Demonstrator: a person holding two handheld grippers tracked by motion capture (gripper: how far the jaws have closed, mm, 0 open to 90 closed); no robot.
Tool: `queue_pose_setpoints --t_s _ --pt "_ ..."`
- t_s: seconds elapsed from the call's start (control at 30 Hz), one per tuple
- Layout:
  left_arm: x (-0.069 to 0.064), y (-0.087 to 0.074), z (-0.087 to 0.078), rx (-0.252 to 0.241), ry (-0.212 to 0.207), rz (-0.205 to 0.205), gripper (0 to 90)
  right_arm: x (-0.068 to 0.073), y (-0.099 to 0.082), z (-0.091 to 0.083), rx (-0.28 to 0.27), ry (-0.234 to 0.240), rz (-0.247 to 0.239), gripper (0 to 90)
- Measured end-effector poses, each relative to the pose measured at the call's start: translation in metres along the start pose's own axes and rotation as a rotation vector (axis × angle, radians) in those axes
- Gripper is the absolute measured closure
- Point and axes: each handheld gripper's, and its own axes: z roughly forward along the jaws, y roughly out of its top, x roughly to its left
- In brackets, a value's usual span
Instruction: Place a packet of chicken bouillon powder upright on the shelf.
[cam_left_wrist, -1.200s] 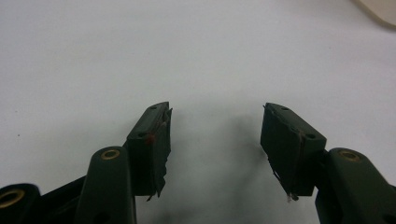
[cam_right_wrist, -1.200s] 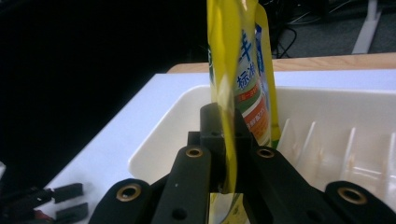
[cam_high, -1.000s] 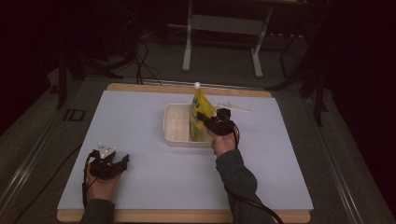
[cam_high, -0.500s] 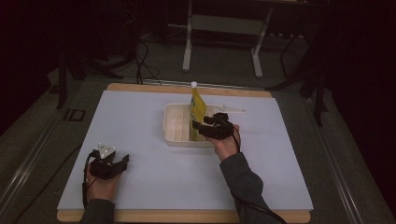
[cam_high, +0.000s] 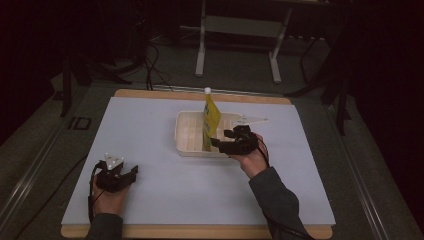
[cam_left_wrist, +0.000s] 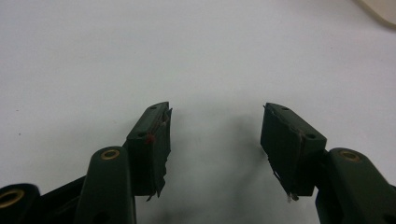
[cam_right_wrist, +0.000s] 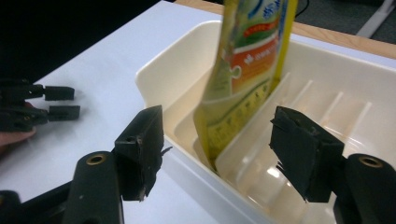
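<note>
A yellow pouch with a white cap stands upright in a cream slotted tray at the middle of the mat. My right gripper sits at the tray's front rim, open, its jaws pointing at the pouch's lower edge without touching it. In the right gripper view the pouch leans in a slot of the tray, between and beyond the spread jaws of the right gripper. My left gripper rests at the mat's near left, open; between its jaws lies bare mat.
A white mat covers a wooden table. A small white thing lies just past the tray's right end. A metal stand and cables are on the dark floor behind the table. The left gripper appears far left in the right gripper view.
My right gripper has drawn back and down from the pouch to the tray's front rim. The pouch stays upright in the tray. The left gripper has not moved.
</note>
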Motion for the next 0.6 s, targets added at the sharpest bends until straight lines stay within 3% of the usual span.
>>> queue_pose_setpoints --t_s 0.2,0.37,0.57,0.6 --pt "0.000 0.000 0.000 -0.003 0.001 -0.006 42.2 -0.011 -0.011 -0.011 0.025 -0.045 -0.029 32.3" --pt "0.000 0.000 0.000 0.000 0.003 -0.004 42.2 -0.024 -0.024 -0.017 0.041 -0.067 -0.009 29.8" --pt "0.000 0.000 0.000 0.000 0.003 -0.006 42.2 -0.043 -0.051 -0.026 0.084 -0.141 0.010 28.7" --pt "0.000 0.000 0.000 -0.001 0.004 -0.006 42.2 -0.051 -0.063 -0.030 0.088 -0.183 0.029 28.6"
